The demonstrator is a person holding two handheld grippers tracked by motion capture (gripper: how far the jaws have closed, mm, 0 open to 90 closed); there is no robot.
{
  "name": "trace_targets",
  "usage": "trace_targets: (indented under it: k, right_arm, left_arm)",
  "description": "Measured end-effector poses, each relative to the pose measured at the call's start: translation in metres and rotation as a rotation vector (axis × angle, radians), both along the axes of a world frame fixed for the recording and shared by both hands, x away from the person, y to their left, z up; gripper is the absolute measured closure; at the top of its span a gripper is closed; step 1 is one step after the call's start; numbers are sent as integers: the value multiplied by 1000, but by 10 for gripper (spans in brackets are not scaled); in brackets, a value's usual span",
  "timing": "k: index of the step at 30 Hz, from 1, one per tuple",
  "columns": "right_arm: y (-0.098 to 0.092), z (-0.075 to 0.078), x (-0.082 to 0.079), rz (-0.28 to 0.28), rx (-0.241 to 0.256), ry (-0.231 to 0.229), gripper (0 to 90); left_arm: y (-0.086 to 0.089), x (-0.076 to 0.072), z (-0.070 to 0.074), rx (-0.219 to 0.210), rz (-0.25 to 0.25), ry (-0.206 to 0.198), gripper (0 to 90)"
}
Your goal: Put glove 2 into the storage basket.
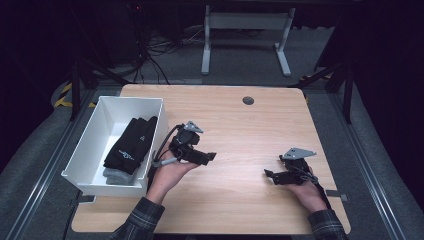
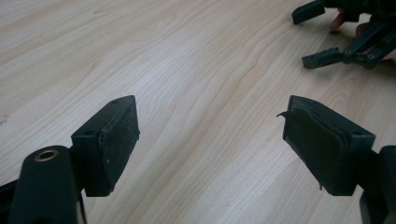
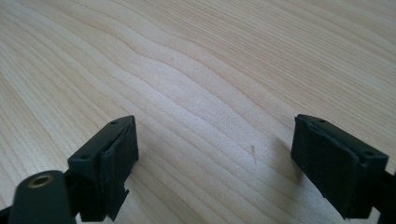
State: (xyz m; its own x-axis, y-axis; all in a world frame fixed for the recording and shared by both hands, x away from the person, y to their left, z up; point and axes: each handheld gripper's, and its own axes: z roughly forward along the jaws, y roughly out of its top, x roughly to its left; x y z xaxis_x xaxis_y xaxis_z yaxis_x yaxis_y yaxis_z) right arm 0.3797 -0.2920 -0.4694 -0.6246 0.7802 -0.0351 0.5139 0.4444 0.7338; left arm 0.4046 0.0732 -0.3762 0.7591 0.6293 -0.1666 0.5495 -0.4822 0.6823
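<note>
- Black gloves (image 1: 131, 144) are lying folded inside the white bin (image 1: 87, 150), stacked over a grey piece at the near end; they are sitting nearest the left gripper, which suggests the work in hand is putting clothing away in that bin.
- The table (image 1: 240, 125) is lying bare between the two hands, with just a dark round grommet (image 1: 248, 100) near its far edge, so nothing is blocking either gripper's path.
- The white bin is hanging partly over the table's left edge, its tall right wall standing between the gloves and the left gripper; any reach inside would probably have to come over that wall.
- The left gripper (image 1: 210, 156) is hovering just beside the bin with its jaws spread wide and holding nothing, pointing toward the table's middle.
- The right gripper (image 1: 269, 175) is resting low near the right front of the table, well apart from the bin, jaws likewise spread and empty, seemingly idling.
</note>
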Motion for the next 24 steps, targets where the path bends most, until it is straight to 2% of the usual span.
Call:
trace_targets:
  k: [5,13,19,24]
  right_arm:
    - [0,0,0,1,0,0,153]
    - [0,0,0,2,0,0,153]
    - [0,0,0,2,0,0,153]
    - [0,0,0,2,0,0,154]
  left_arm:
    - [-8,-4,-15,6,-5,-12,185]
    - [-24,-12,-45,39,-28,-15,172]
    - [-30,-15,-60,68,-39,-17,165]
    - [-33,-18,-69,83,-28,-46,157]
